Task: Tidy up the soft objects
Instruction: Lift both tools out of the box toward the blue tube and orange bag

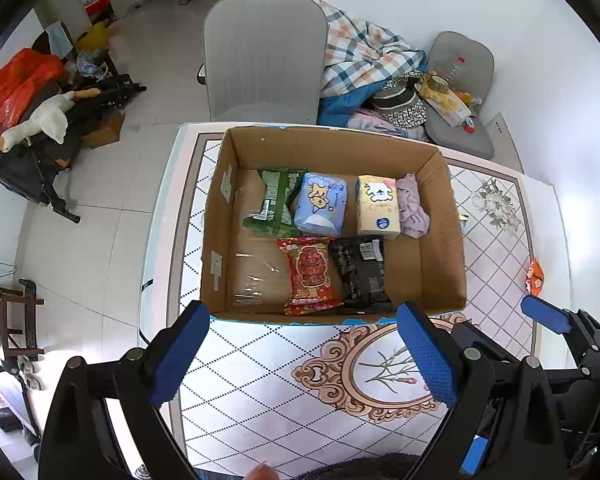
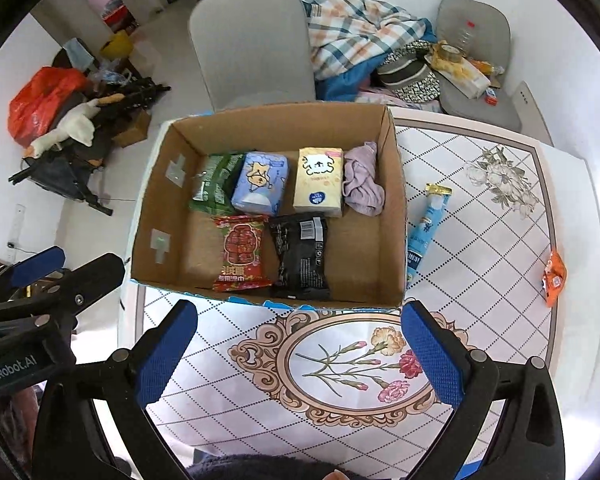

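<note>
White floor tiles and a white wall surround a table [image 2: 480, 240] covered in a diamond-lattice cloth with a floral medallion, seen from two handheld grippers pointing steeply down at it.

Ahead of both tools sits an open cardboard box [image 2: 396, 208], its near wall just beyond the fingertips. Beyond the box stand a grey chair [image 2: 252, 52] and a heap of plaid bedding [image 2: 352, 28].

Inside the box, the far row runs from a green packet [image 2: 212, 184] through a blue tissue pack [image 2: 260, 184] and a yellow tissue pack [image 2: 318, 182] to a crumpled lilac cloth [image 2: 362, 184]. Nearer the tools lie a red snack packet [image 2: 240, 252] and a black packet [image 2: 300, 256], side by side. A clear plastic wrapper [image 1: 256, 272] lies to the left of the red packet.

Outside the box, ahead and right of the right gripper [image 2: 300, 356], a long blue tube packet [image 2: 424, 228] lies against the box wall, and a small orange packet [image 2: 554, 276] lies farther right.

Both tools hang above the medallion, touching nothing. The right gripper's blue pads are spread to their widest, nothing between them. The left gripper [image 1: 304, 356] also stands wide apart and empty, its pads framing the box's near edge.
</note>
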{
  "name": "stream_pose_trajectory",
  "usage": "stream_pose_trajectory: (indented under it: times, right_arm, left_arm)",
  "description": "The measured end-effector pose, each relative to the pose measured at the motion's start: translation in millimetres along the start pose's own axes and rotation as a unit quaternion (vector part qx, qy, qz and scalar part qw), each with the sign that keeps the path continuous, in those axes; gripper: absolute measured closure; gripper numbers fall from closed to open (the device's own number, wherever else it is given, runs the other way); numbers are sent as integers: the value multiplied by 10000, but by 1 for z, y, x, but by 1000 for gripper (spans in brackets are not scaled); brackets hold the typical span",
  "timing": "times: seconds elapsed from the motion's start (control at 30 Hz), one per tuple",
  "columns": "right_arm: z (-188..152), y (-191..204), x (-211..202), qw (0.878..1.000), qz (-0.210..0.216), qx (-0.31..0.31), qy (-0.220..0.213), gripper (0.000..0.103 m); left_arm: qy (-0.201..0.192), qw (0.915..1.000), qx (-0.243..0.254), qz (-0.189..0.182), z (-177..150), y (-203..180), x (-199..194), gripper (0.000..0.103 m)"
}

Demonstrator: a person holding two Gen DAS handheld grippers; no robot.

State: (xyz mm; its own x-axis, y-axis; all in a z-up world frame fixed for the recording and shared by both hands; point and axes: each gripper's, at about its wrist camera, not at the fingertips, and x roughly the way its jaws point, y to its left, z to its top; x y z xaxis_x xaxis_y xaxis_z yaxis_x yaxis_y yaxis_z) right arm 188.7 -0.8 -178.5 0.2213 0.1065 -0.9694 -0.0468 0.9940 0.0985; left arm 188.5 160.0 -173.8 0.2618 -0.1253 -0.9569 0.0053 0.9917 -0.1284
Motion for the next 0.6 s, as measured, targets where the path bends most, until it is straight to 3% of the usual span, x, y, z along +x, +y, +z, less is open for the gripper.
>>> stream_pose_trajectory:
  times: [0.2, 0.37, 0.5, 0.6]
  right_arm:
    - [-2, -37, -5, 9989, 315, 348, 1, 0]
    - [-8, -121, -5, 9936, 369, 1062, 89, 0]
    - [-16, -202, -2, 9863, 118, 1637, 168, 0]
    - [-23, -263, 1, 9789, -72, 2032, 208, 0]
  left_arm:
    - [-71, 9998, 144, 76, 7, -36, -6, 7]
    - [82, 9958, 898, 163, 28, -116, 13, 7]
    - [238, 9868, 1597, 154, 46, -191, 44, 7]
    - [458, 9721, 2283, 286, 58, -253, 81, 7]
